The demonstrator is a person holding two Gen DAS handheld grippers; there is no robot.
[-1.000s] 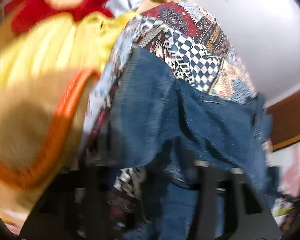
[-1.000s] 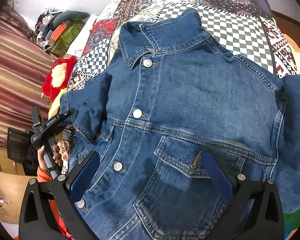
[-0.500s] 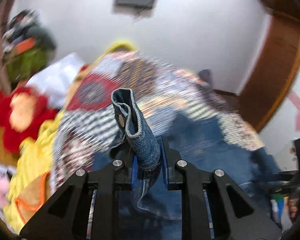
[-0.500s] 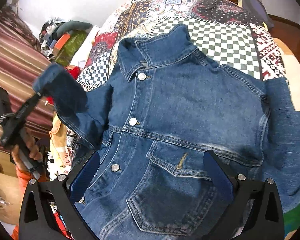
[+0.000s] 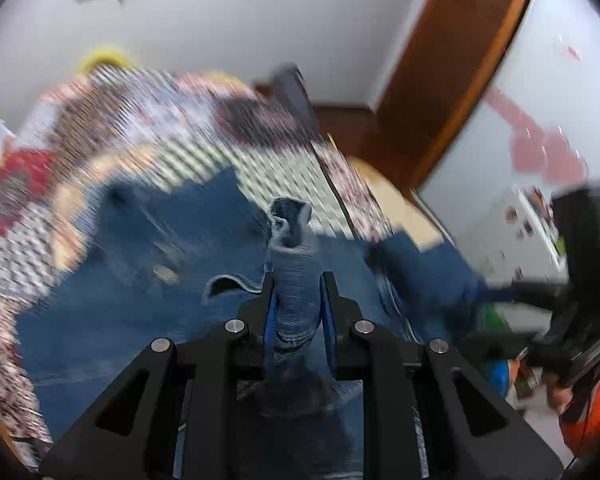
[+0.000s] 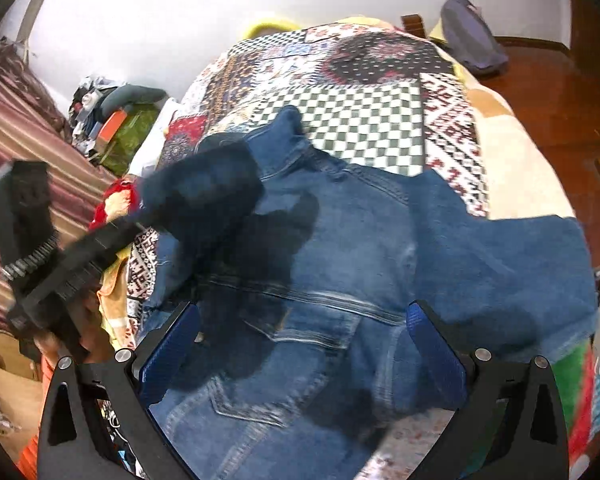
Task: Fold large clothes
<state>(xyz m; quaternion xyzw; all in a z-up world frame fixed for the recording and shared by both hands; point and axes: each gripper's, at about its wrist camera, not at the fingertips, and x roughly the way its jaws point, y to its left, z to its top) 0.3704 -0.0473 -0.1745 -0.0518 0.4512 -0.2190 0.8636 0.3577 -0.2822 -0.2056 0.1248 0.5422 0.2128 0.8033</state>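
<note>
Early in the fold: left claw (image 5: pixel 298 300) grips the jacket (image 6: pixel 340 280) sleeve (image 5: pixel 294 264) above the bed (image 6: pixel 360 92), right claw (image 6: pixel 300 344) wide and empty, everything else unfolded.

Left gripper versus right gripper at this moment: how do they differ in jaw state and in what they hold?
The left gripper has its jaws drawn close, clamped on the denim sleeve cuff; the right gripper stands wide open with nothing between its pads. The left gripper carries the sleeve lifted over the denim jacket; the right gripper only hovers above the jacket's chest pocket area. Both have black frames and blue pads.
</note>
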